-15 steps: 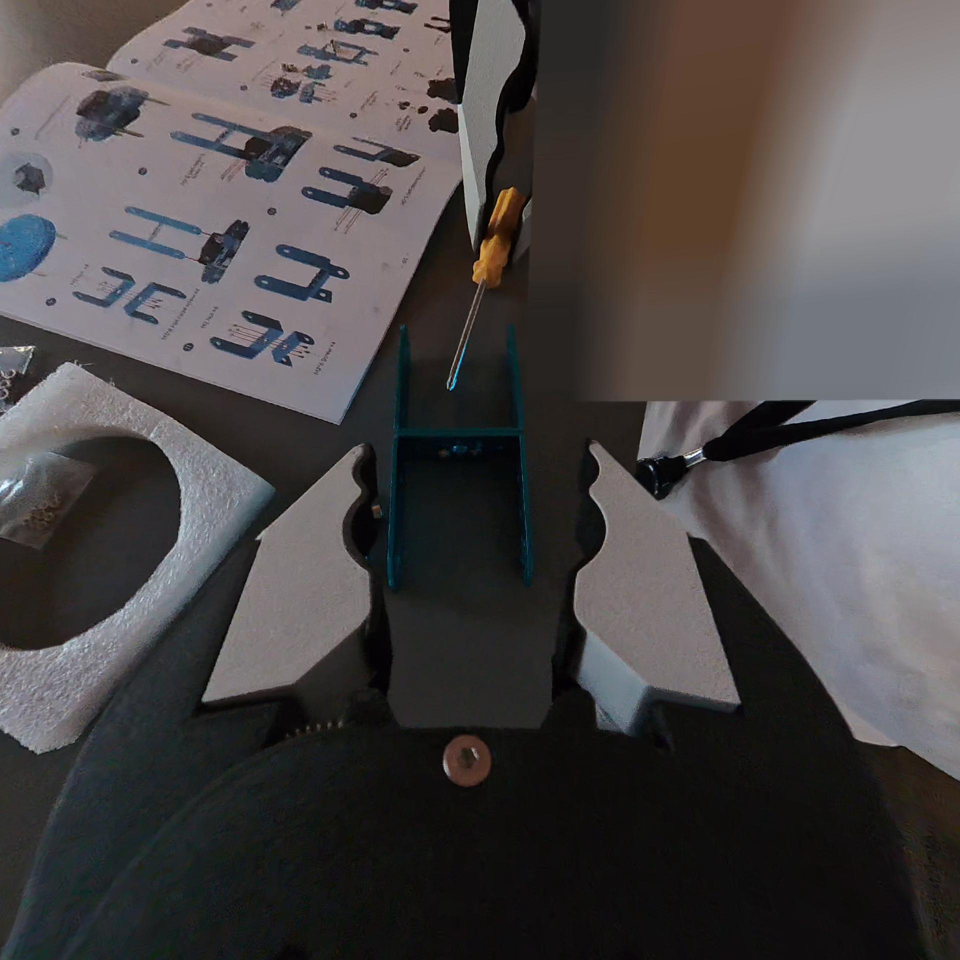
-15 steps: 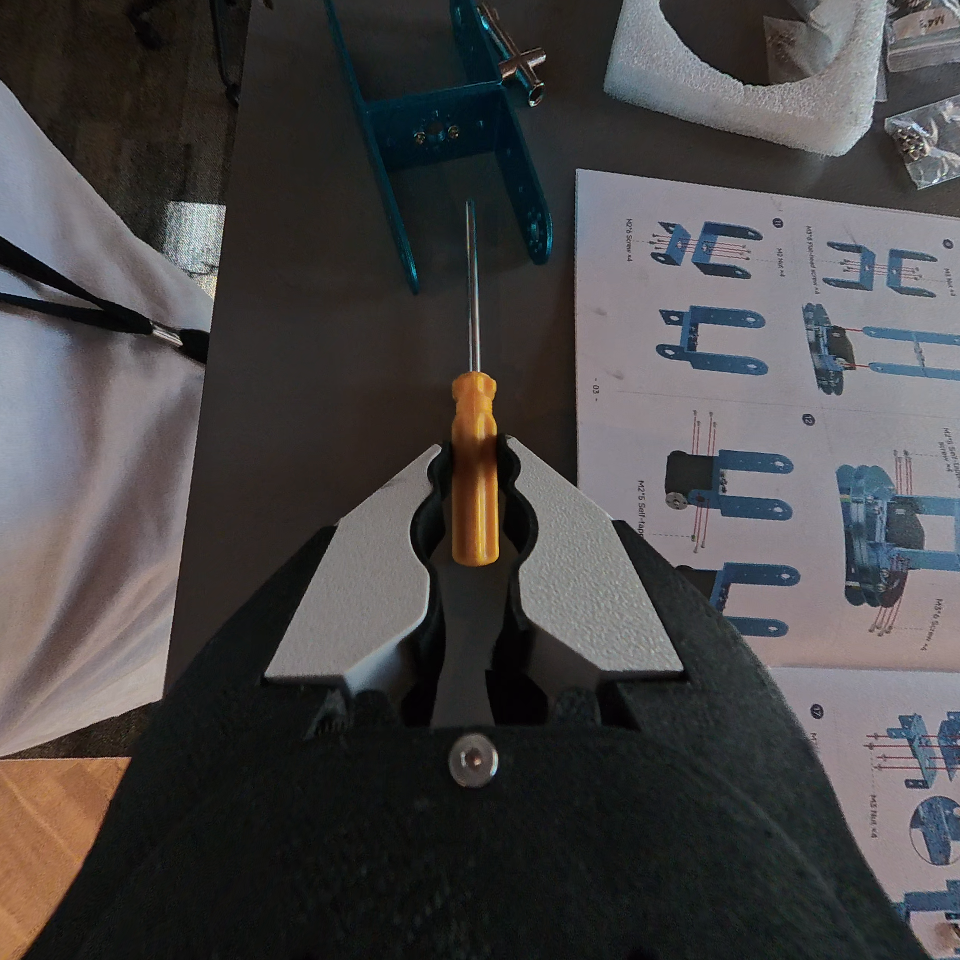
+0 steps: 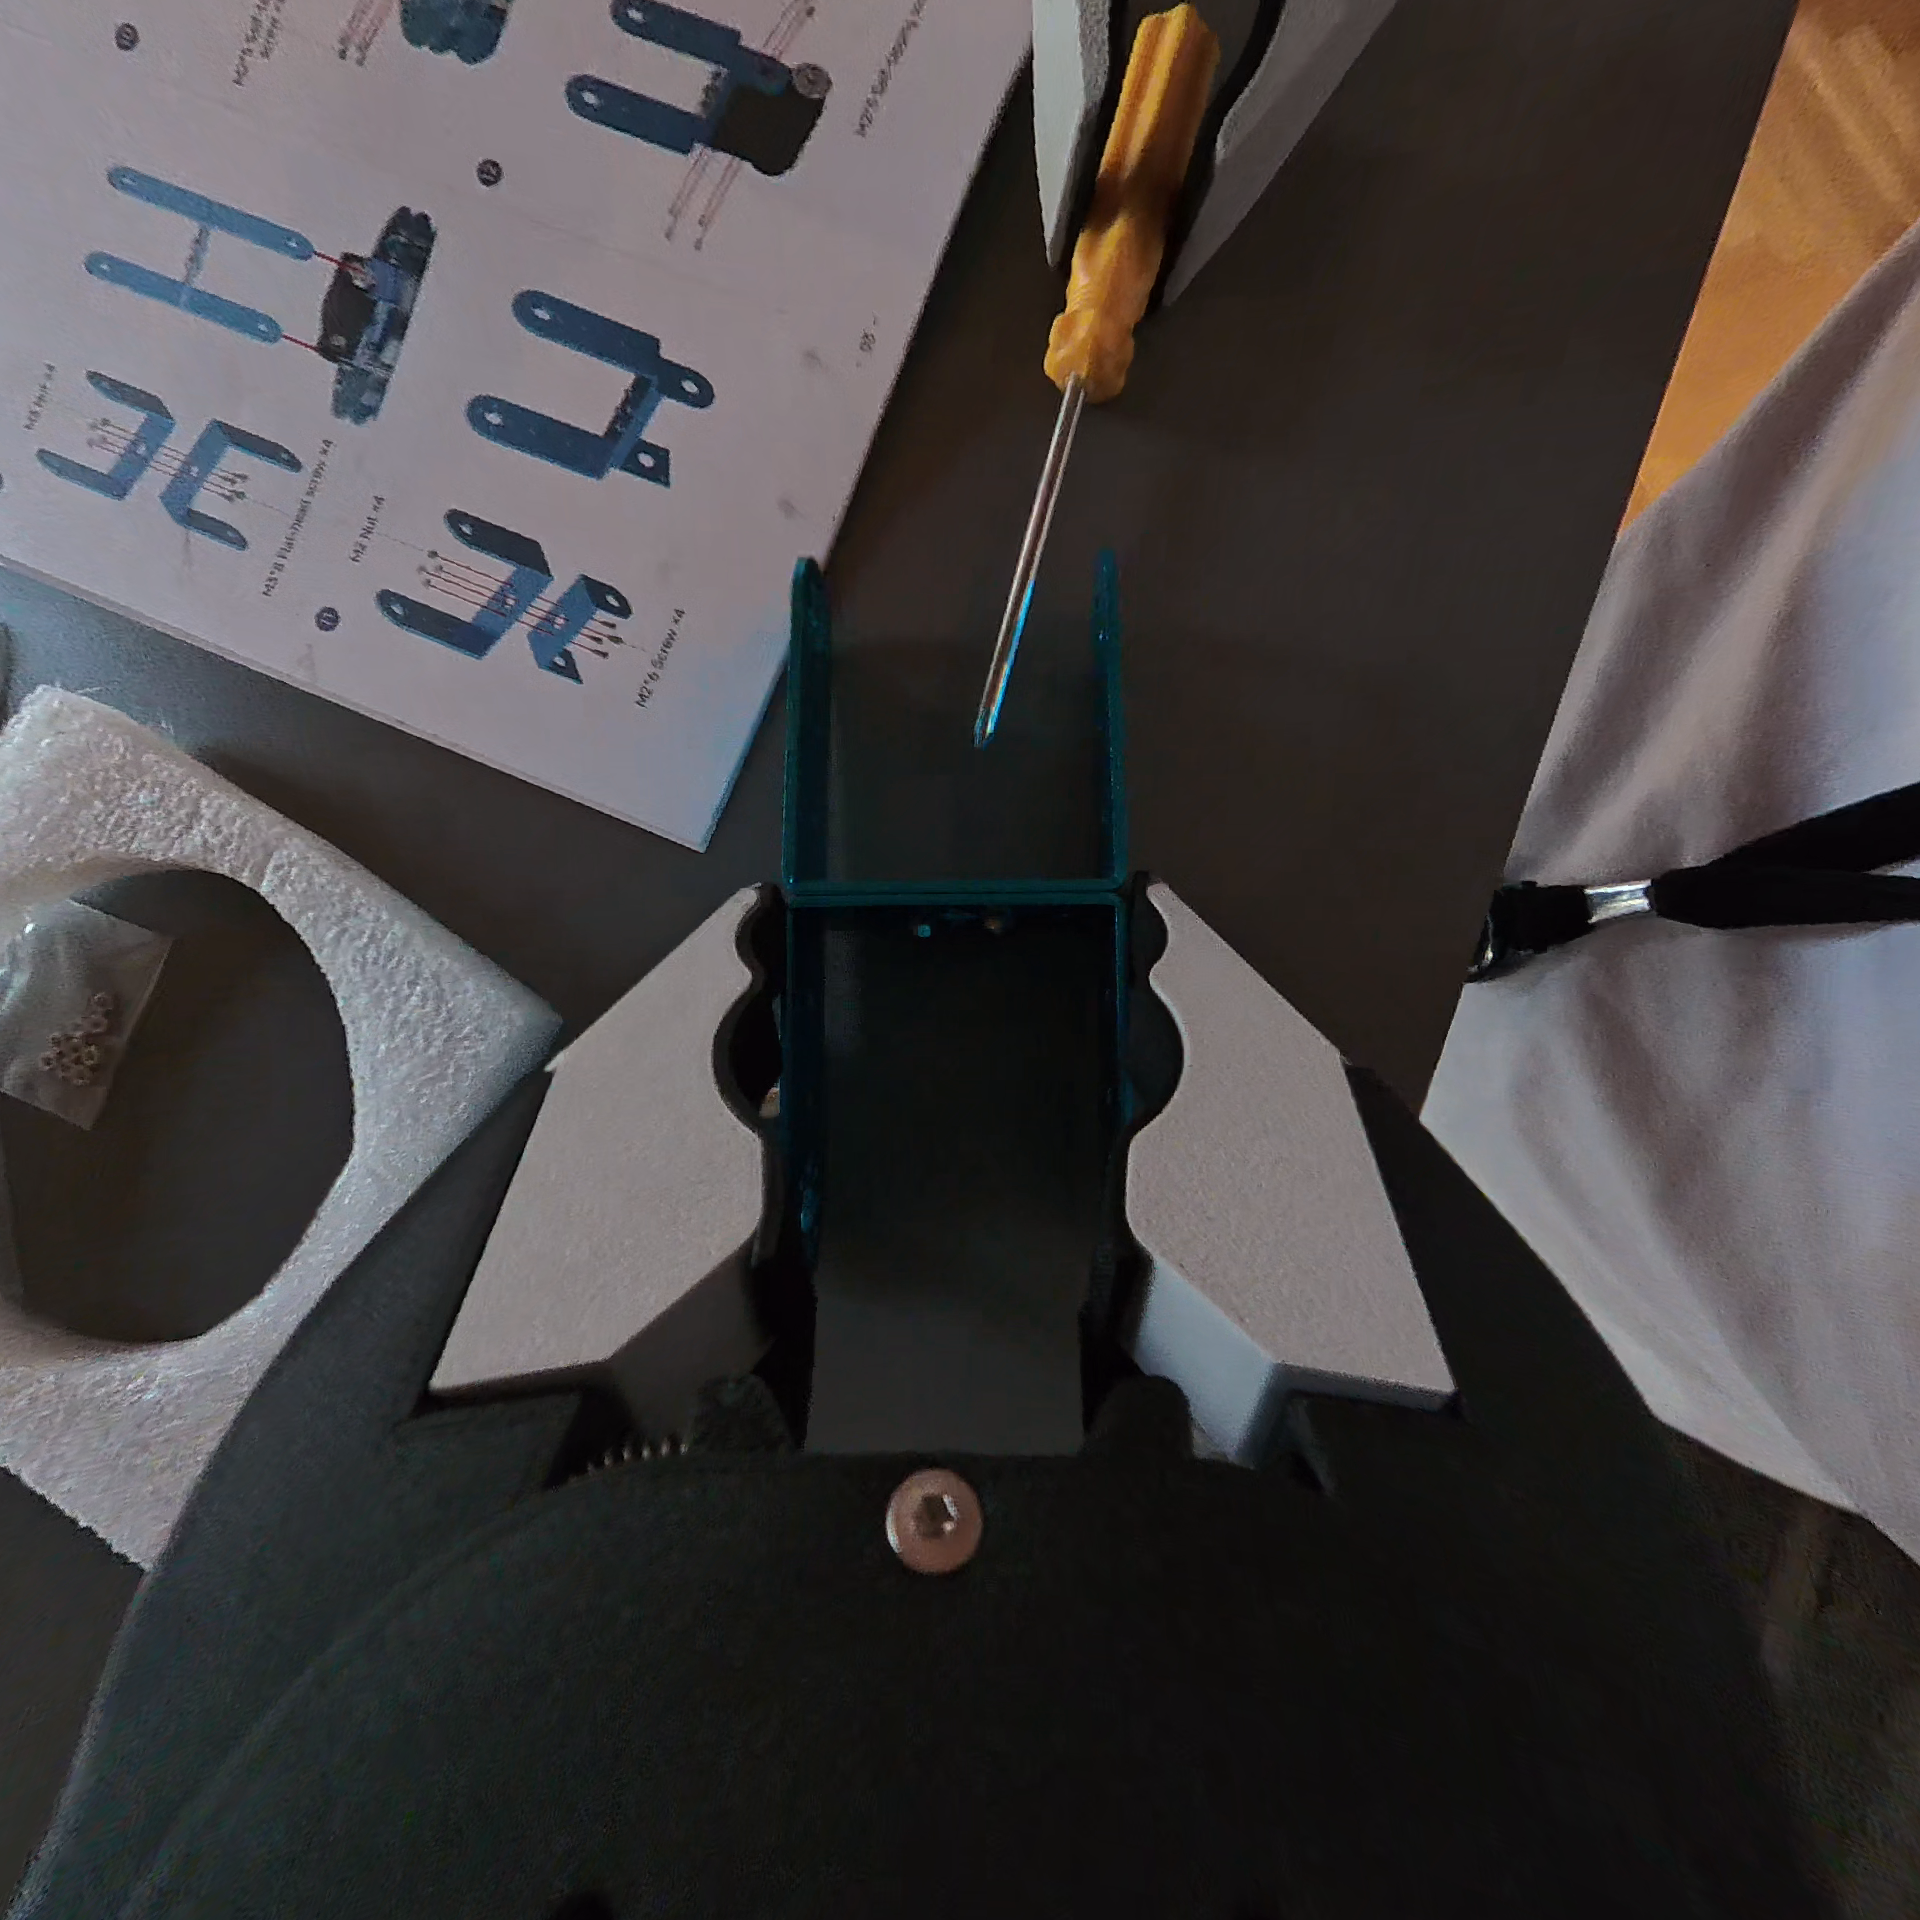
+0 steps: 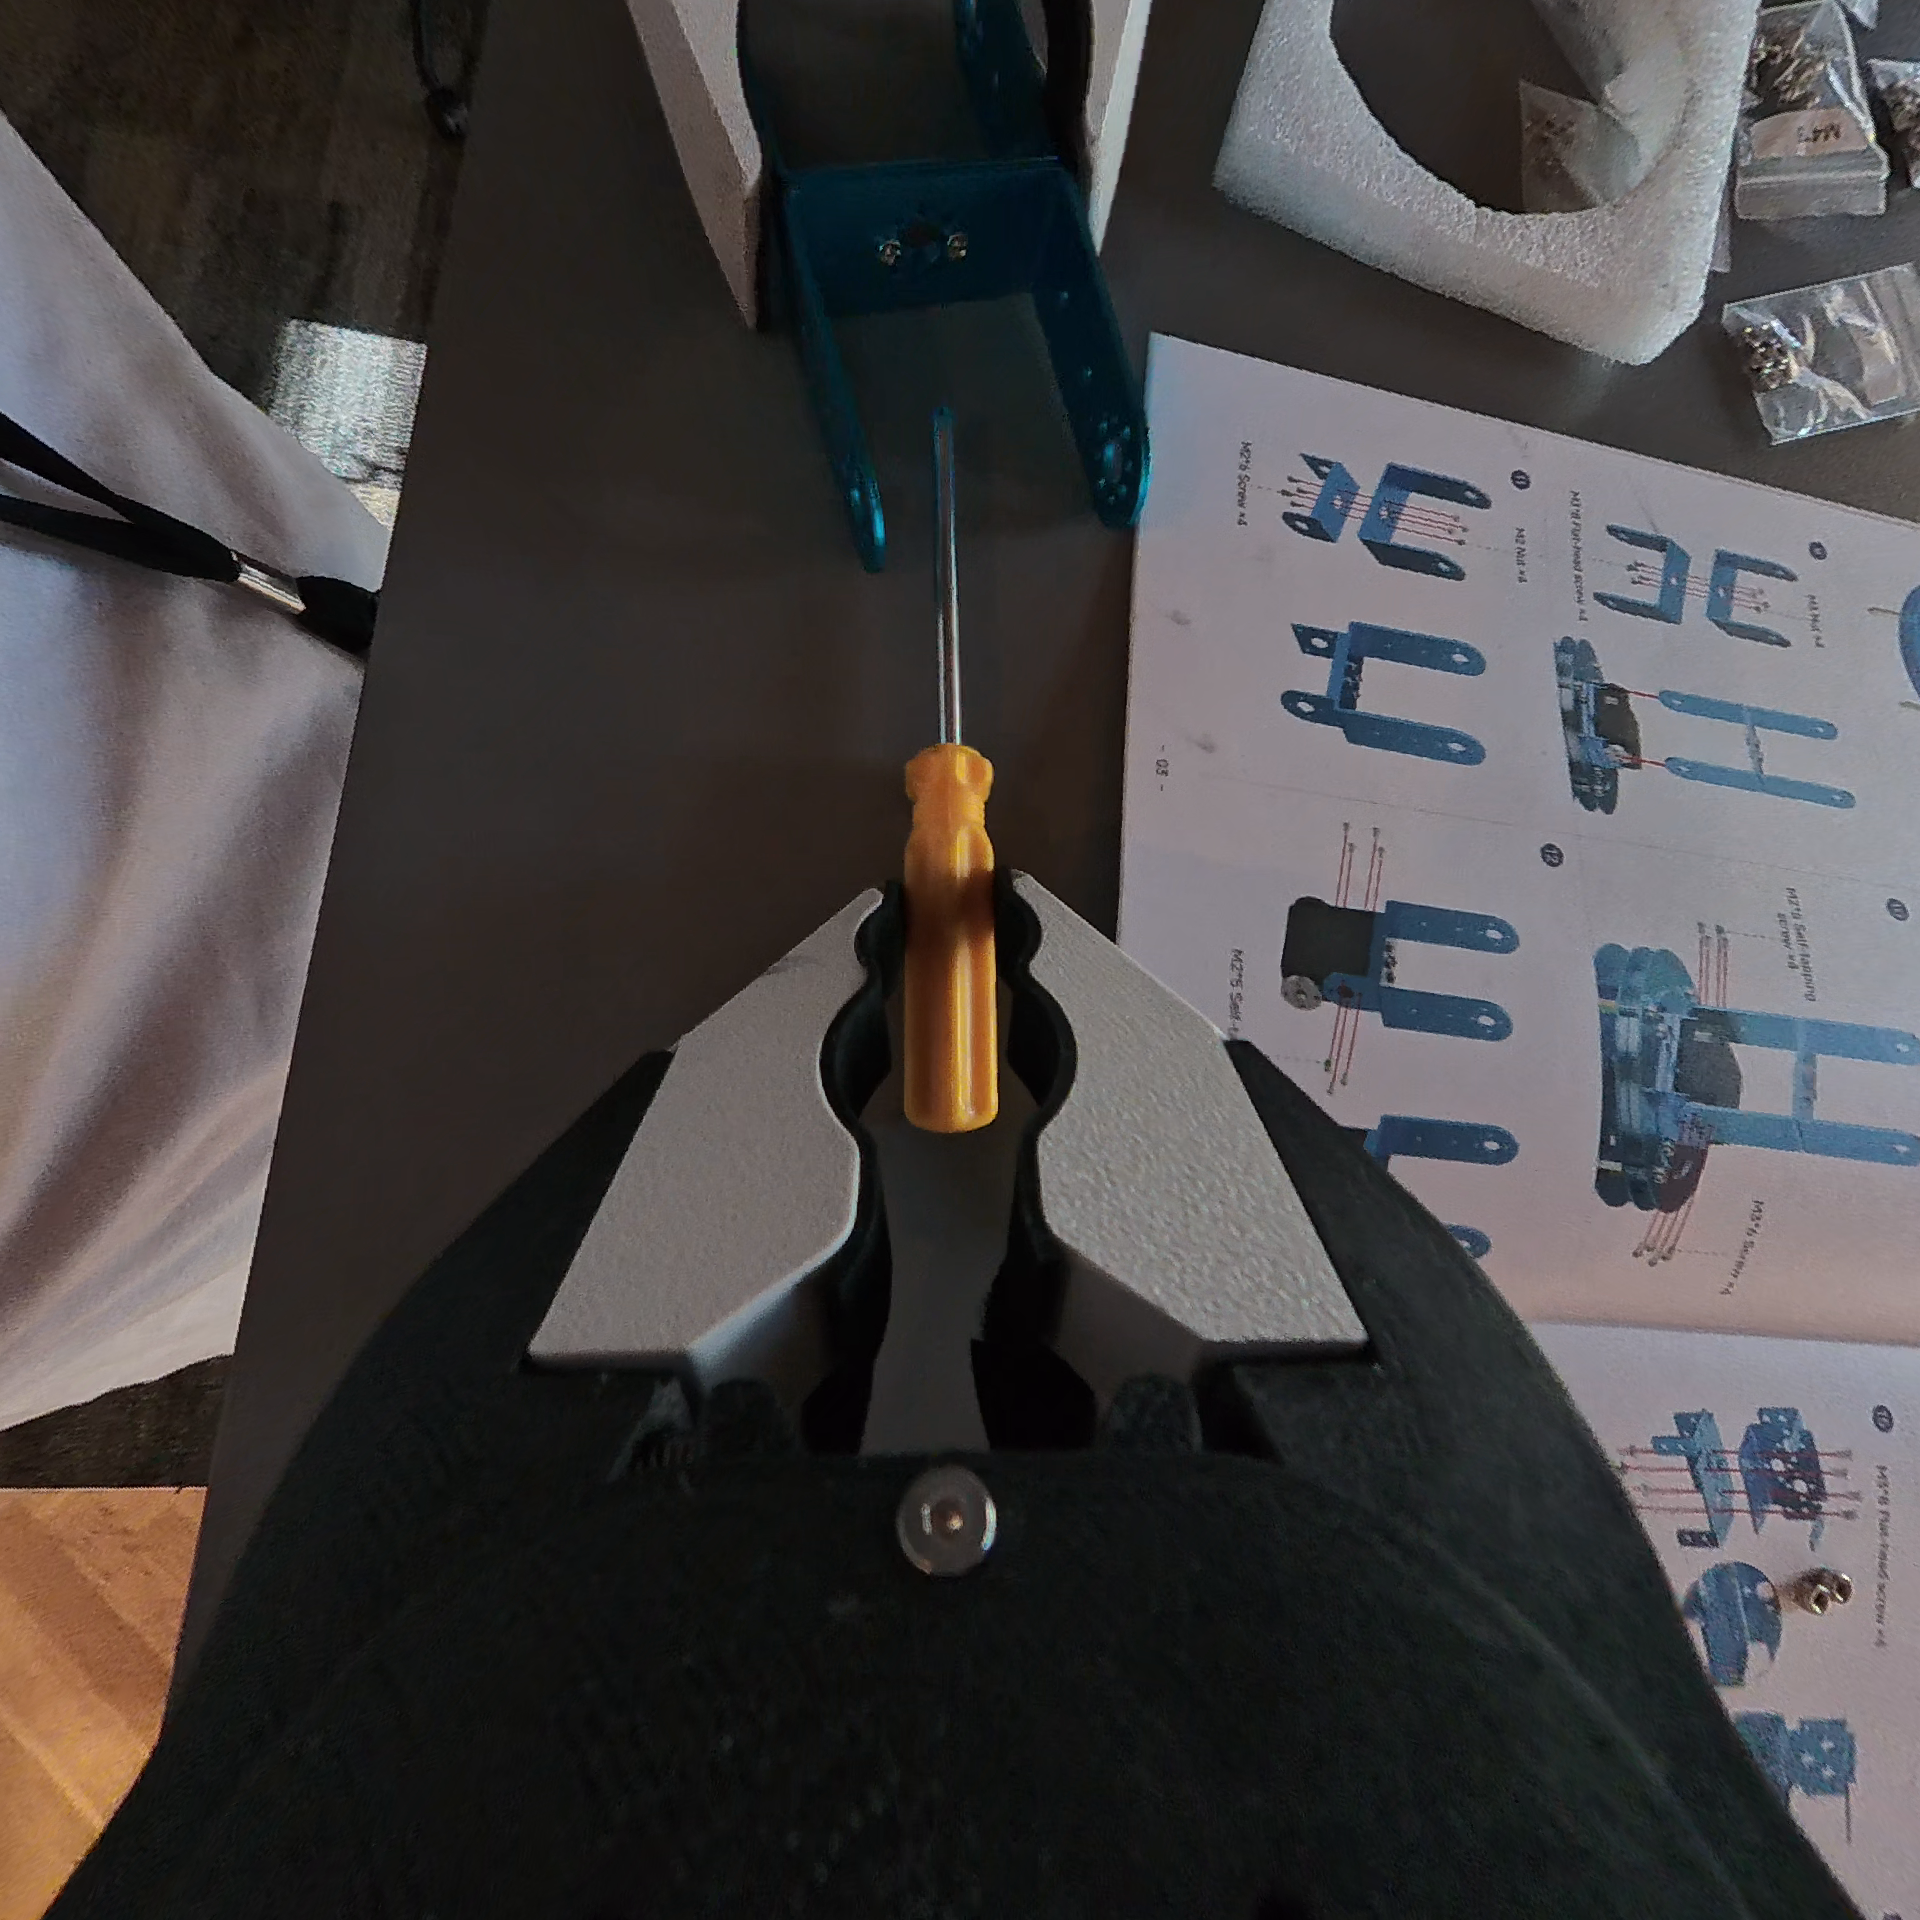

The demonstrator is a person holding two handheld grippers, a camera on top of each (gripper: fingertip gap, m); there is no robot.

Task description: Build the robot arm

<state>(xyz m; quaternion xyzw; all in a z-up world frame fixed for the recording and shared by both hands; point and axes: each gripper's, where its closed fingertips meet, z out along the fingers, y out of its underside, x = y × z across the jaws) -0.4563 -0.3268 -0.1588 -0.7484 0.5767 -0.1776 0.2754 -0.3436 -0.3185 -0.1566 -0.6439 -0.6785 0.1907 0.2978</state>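
Observation:
My left gripper (image 3: 956,891) is shut on a blue H-shaped metal bracket (image 3: 805,727), one finger on each side by the crossplate. The far arms stick out ahead over the dark table. My right gripper (image 4: 948,883) is shut on the handle of a yellow screwdriver (image 4: 948,987), shaft pointing forward. In the left wrist view the screwdriver (image 3: 1112,229) slants down with its tip between the bracket's far arms, short of the crossplate. In the right wrist view the bracket (image 4: 831,249) sits between the left gripper's white fingers (image 4: 696,156), with two screws in its crossplate.
An open instruction booklet (image 3: 416,364) lies beside the bracket, also in the right wrist view (image 4: 1558,831), with two small nuts (image 4: 1818,1616) on it. A white foam block (image 3: 208,1143) and bags of screws (image 4: 1818,364) lie beyond. White cloth with a black lanyard (image 3: 1714,935) borders the other side. Left tips to right tips: about 12 cm.
My left gripper has moved forward around the bracket and closed on its sides. The right gripper has brought the screwdriver closer, its tip now between the bracket's arms.

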